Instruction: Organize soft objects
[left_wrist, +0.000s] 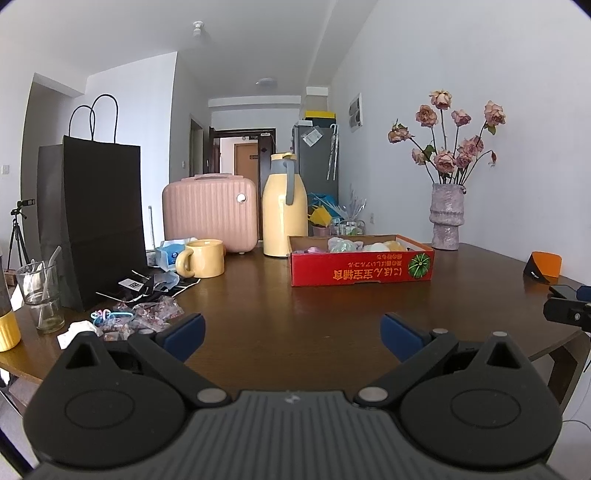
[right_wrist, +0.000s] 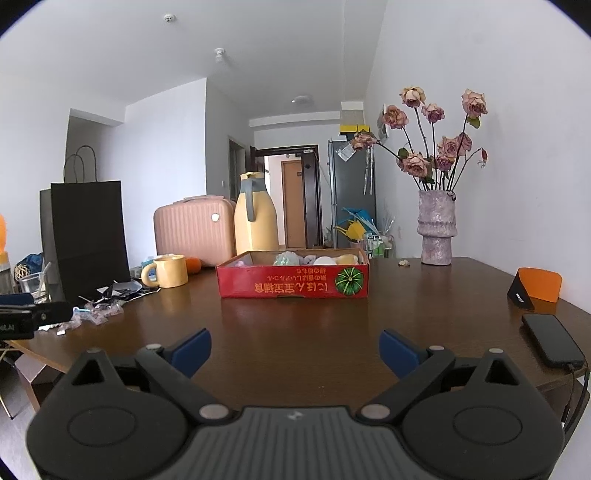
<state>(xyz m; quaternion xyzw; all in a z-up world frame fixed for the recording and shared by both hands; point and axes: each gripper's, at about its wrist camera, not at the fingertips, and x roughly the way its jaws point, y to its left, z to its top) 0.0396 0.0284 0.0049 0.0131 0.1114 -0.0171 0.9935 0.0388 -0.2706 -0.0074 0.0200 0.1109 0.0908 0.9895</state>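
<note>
A shallow red cardboard box (left_wrist: 360, 271) (right_wrist: 291, 284) stands on the dark wooden table and holds several soft objects (left_wrist: 343, 244) (right_wrist: 286, 258) in pale green, lilac, white and yellow. My left gripper (left_wrist: 292, 338) is open and empty, low over the bare table in front of the box. My right gripper (right_wrist: 294, 350) is open and empty too, also short of the box. Each gripper shows at the edge of the other's view: the right one (left_wrist: 567, 312) and the left one (right_wrist: 22, 319).
Left of the box stand a yellow mug (left_wrist: 202, 258) (right_wrist: 168, 271), a yellow thermos jug (left_wrist: 284, 206) (right_wrist: 256, 214), a pink case (left_wrist: 210, 212), a black paper bag (left_wrist: 99, 221) and small clutter (left_wrist: 140, 317). A vase of dried roses (left_wrist: 447, 216) (right_wrist: 436, 232), an orange item (right_wrist: 537, 286) and a phone (right_wrist: 552, 345) are at right.
</note>
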